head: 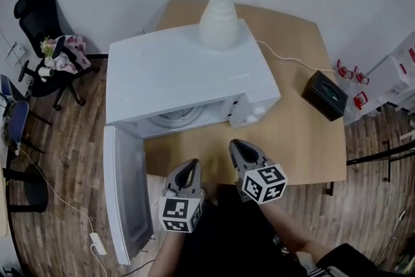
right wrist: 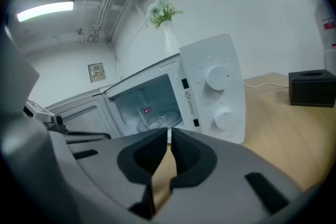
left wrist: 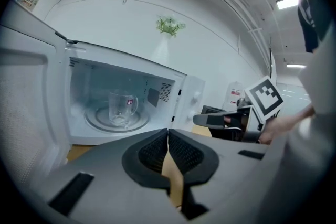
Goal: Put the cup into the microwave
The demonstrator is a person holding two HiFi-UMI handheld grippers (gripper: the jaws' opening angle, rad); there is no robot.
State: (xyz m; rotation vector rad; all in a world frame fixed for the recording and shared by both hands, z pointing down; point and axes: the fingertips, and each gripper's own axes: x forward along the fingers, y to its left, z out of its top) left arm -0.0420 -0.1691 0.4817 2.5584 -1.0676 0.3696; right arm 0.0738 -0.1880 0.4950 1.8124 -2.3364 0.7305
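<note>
A clear glass cup (left wrist: 122, 107) with a small red mark stands upright on the turntable inside the white microwave (head: 181, 74); the cup (right wrist: 148, 118) shows again in the right gripper view. The microwave's door (head: 126, 194) hangs wide open at the left. My left gripper (head: 186, 173) is shut and empty, in front of the open cavity above the table's near edge. My right gripper (head: 243, 151) sits to its right, before the control panel (right wrist: 212, 89), jaws together with nothing between them. Both are clear of the cup.
A white vase (head: 219, 16) with green and white flowers stands on top of the microwave. A black tissue box (head: 324, 95) lies on the wooden table (head: 305, 139) at the right, and a white cable (head: 288, 58) runs behind it. Office chairs (head: 48, 48) stand at the left.
</note>
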